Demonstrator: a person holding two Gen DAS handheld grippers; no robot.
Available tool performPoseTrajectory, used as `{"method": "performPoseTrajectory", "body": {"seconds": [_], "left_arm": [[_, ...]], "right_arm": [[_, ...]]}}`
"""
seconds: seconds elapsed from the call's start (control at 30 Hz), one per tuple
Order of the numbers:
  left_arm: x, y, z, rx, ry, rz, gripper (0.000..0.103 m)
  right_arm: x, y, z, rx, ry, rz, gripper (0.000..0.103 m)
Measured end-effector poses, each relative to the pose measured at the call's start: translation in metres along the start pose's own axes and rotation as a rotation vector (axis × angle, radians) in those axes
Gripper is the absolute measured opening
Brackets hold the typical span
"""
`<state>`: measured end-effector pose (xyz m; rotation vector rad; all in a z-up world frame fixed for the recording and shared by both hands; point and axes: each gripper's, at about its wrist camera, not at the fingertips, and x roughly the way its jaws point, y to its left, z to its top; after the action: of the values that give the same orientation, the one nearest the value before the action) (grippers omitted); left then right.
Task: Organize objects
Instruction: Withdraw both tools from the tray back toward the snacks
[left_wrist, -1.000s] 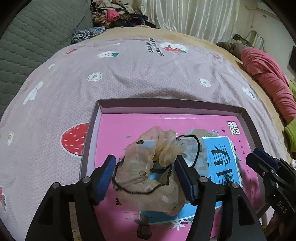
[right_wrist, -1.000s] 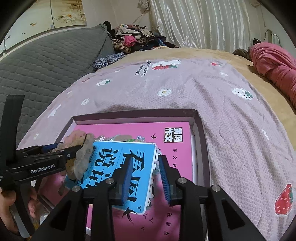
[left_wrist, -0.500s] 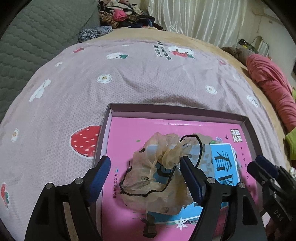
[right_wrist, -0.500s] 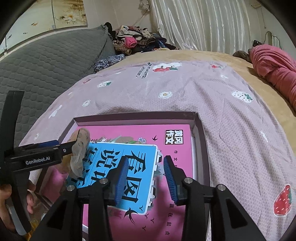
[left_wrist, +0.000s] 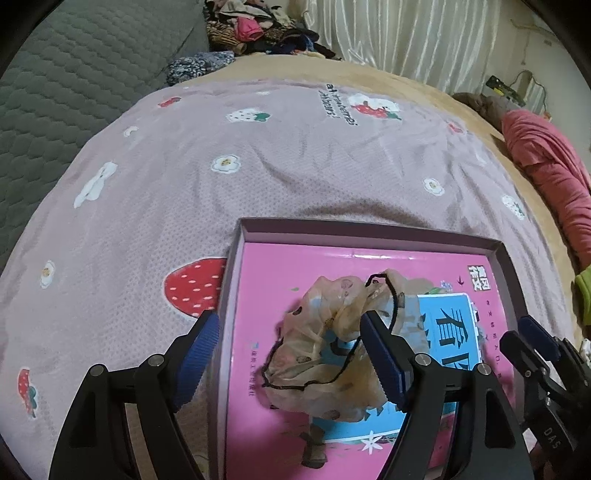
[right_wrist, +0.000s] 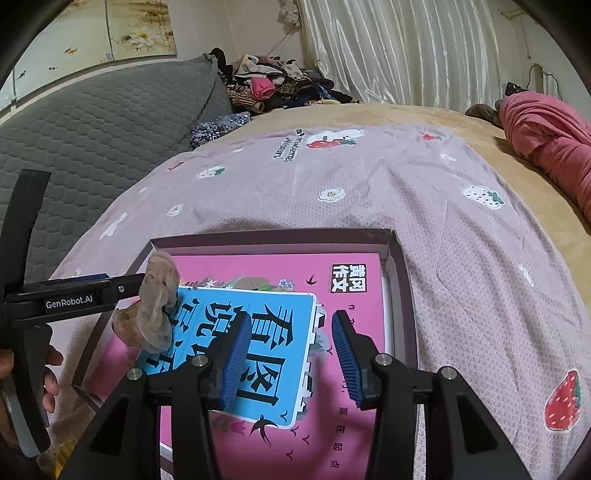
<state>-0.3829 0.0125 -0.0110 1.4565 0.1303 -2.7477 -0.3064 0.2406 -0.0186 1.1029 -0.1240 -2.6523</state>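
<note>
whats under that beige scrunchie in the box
The scrunchie lies on the blue book, which rests on a pink book inside the box. Whatever is beneath the pink book is covered.

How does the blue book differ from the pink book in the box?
The blue book is smaller and lies on top; the pink book is larger and nearly fills the box. The blue book lies askew; the pink book lies square with the box walls. A sheer scrunchie rests on the blue book's corner. Both lie flat and closed.
</note>
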Motion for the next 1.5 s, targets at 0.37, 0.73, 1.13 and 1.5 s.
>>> {"method": "performPoseTrajectory", "body": {"seconds": [0.37,0.73,1.13,1.5], "left_arm": [[-0.017,0.007,0.003,-0.016,-0.029,-0.004,0.080],[-0.032,0.008,-0.008,0.010,-0.032,0.001,0.081],[-0.062,0.016,-0.020,0.016,-0.057,-0.004,0.081],[-0.100,0.016,-0.037,0.022,-0.074,-0.022,0.081]], "right_arm": [[-0.005,0.003,0.001,-0.003,-0.010,0.002,0.046],[-0.026,0.010,0.007,-0.017,-0.047,-0.011,0.070],[-0.069,0.023,0.012,-0.044,-0.121,-0.026,0.089],[-0.104,0.044,0.010,-0.066,-0.144,-0.045,0.095]]}}
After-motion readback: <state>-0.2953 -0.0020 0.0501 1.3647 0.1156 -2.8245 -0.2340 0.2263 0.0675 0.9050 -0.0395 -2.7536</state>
